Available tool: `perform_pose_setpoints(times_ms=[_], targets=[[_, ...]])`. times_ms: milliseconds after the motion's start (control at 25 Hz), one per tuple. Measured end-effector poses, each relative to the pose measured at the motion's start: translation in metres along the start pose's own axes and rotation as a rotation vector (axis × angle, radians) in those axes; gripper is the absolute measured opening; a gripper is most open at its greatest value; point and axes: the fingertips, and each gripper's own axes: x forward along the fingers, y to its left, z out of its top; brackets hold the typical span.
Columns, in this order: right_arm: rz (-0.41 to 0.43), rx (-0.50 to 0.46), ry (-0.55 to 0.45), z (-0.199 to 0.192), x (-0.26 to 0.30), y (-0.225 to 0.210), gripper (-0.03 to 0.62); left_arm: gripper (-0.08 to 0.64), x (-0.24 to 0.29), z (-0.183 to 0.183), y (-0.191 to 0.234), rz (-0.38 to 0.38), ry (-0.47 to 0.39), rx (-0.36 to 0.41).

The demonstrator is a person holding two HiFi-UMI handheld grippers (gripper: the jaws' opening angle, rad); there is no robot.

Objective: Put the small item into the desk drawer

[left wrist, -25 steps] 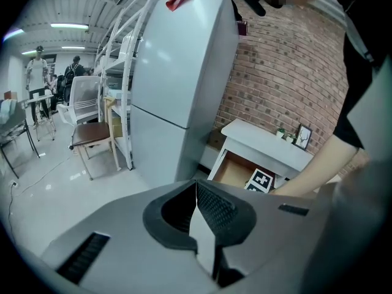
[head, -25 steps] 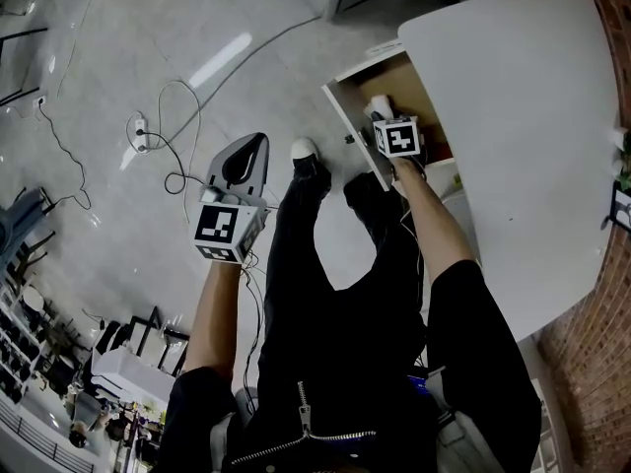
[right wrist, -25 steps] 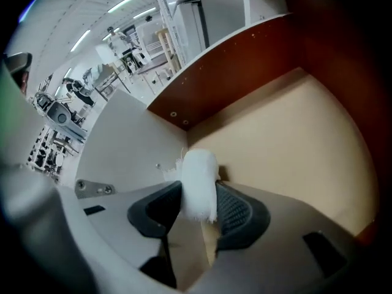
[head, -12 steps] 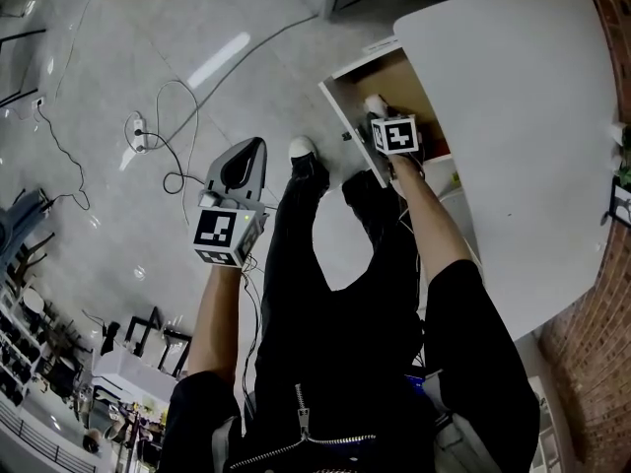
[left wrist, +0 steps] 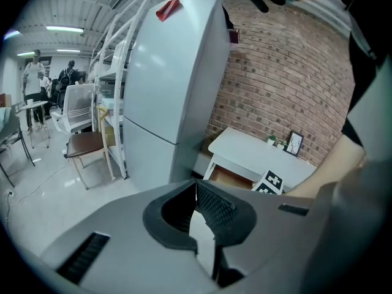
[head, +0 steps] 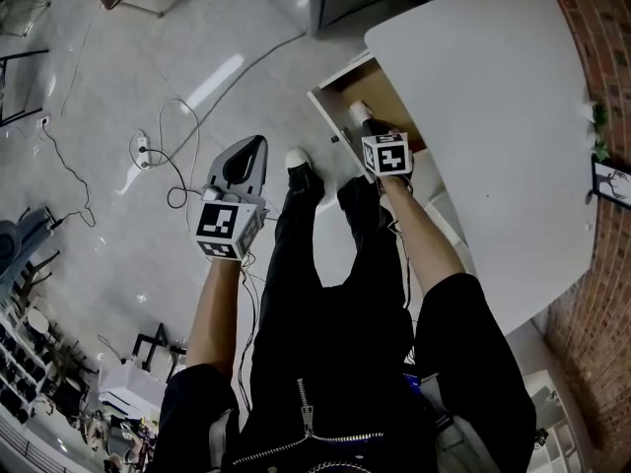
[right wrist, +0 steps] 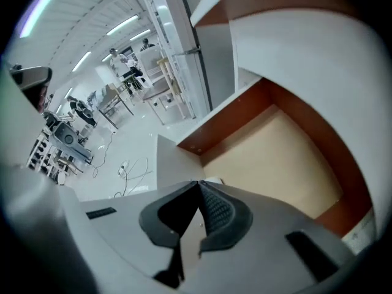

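Right gripper (head: pixel 357 113) hovers over the open desk drawer (head: pixel 386 95), jaws closing together empty, small pale item (right wrist: pixel 212 180) (likely the task's thing) lying inside; left gripper (head: pixel 259 142), pinched shut, idles; pushing the drawer closed seemingly remains.

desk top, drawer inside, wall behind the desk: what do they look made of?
Desk top: smooth matte white, likely laminate or painted board. Drawer: pale tan floor with reddish-brown sides, probably wood or veneer. Wall: exposed red brick, with visible mortar lines.
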Motion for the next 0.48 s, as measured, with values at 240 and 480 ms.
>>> perform_pose_setpoints(times_ms=[240,480], targets=[[0.016,-0.065,-0.114,0.026,-0.066,0.032,0.006,0.021,0.002,0.033,-0.018,-0.054,-0.03,0.046],[0.044,-0.046,-0.238,0.048,-0.133,0.057,0.005,0.021,0.002,0.055,-0.035,-0.095,-0.048,0.075]])
